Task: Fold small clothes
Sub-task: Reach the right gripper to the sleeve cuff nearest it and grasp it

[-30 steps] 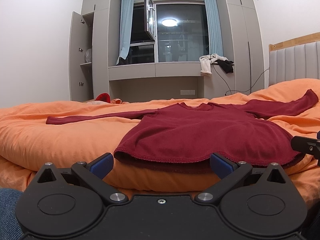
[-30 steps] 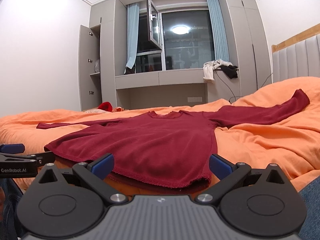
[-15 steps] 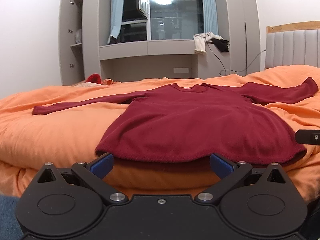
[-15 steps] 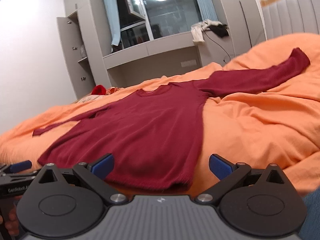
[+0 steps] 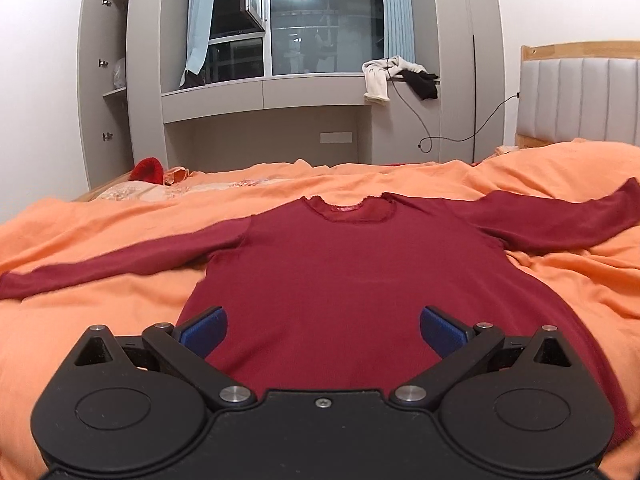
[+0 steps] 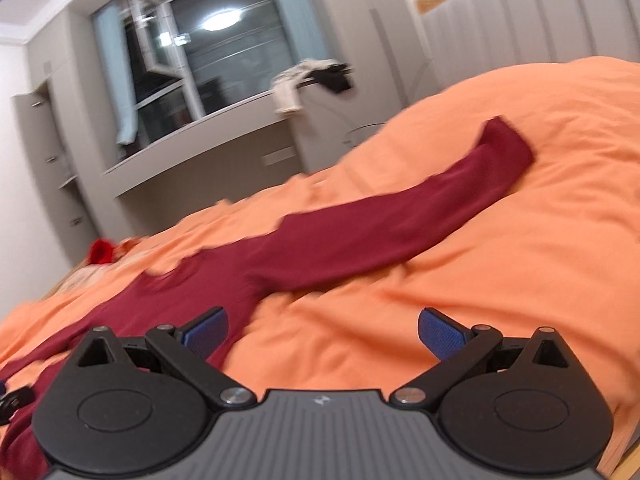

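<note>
A dark red long-sleeved top lies flat on the orange duvet, neck away from me and both sleeves spread out. My left gripper hovers open above the lower body of the top, with nothing between its blue pads. In the tilted, blurred right wrist view, the top's right sleeve stretches up across the duvet. There my right gripper is open over bare duvet just right of the top's body, holding nothing.
A grey padded headboard stands at the right. A window ledge with clothes draped over it runs along the far wall, beside an open cupboard. A red item lies at the bed's far left.
Both grippers rose and moved forward over the bed. The left now looks down on the top's body. The right swung right and tilted toward the right sleeve.
</note>
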`<state>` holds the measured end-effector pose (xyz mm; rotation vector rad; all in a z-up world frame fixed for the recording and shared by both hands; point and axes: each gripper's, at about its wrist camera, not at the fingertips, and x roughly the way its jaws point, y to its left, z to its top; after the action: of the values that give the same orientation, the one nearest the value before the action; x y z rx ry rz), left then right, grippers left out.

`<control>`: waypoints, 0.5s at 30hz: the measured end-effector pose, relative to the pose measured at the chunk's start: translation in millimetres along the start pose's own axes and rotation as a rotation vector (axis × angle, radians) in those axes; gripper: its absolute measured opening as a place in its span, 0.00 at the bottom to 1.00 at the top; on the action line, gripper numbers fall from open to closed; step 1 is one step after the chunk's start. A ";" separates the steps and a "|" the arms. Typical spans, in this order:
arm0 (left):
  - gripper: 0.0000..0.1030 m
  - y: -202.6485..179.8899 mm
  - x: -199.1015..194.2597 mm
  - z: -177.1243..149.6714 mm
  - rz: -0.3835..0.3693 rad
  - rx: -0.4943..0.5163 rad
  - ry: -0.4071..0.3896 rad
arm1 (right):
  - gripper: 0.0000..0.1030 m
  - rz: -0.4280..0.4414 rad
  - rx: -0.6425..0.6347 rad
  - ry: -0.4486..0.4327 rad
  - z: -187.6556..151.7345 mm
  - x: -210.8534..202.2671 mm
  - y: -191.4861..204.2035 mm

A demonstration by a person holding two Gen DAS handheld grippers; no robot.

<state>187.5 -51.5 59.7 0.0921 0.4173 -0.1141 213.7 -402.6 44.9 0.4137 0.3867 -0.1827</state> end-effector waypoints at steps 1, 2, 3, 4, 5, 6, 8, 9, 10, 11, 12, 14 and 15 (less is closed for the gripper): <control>1.00 -0.2 7.6 3.3 0.005 0.007 0.000 | 1.00 -0.021 0.017 -0.005 8.0 7.9 -9.7; 1.00 -0.6 16.9 7.5 0.008 0.015 -0.002 | 1.00 -0.050 0.042 -0.013 17.1 17.0 -20.4; 1.00 -1.7 25.2 11.9 0.009 0.021 -0.004 | 1.00 -0.074 0.063 -0.021 24.3 26.3 -28.3; 1.00 -2.9 34.7 16.2 0.008 0.026 -0.006 | 1.00 -0.095 0.086 -0.034 31.6 34.9 -36.8; 1.00 -3.7 43.2 19.4 0.007 0.031 -0.008 | 1.00 -0.113 0.109 -0.055 39.4 44.2 -45.8; 1.00 -4.3 52.2 22.3 0.007 0.036 -0.008 | 1.00 -0.139 0.129 -0.074 46.4 54.3 -54.1; 1.00 -5.0 69.3 26.7 0.004 0.043 -0.003 | 1.00 -0.191 0.162 -0.118 57.9 72.3 -71.1; 1.00 -4.5 77.8 27.7 0.006 0.041 0.001 | 1.00 -0.209 0.163 -0.132 63.1 83.3 -80.1; 1.00 -3.6 85.0 28.0 0.010 0.036 0.005 | 1.00 -0.233 0.163 -0.129 68.2 93.7 -87.3; 1.00 -1.6 92.1 26.5 0.014 0.027 0.005 | 1.00 -0.257 0.166 -0.121 72.8 106.6 -95.6; 1.00 1.1 97.5 24.8 0.017 0.017 0.007 | 1.00 -0.265 0.164 -0.107 76.2 118.1 -103.5; 1.00 7.7 107.6 18.9 0.023 -0.009 0.034 | 1.00 -0.282 0.149 -0.091 80.3 135.5 -116.9; 1.00 10.4 111.3 15.8 0.027 -0.021 0.058 | 1.00 -0.299 0.134 -0.103 80.3 140.4 -120.2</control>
<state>296.1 -53.2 29.3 0.0802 0.4751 -0.0805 337.9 -558.1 13.7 0.4751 0.3347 -0.5208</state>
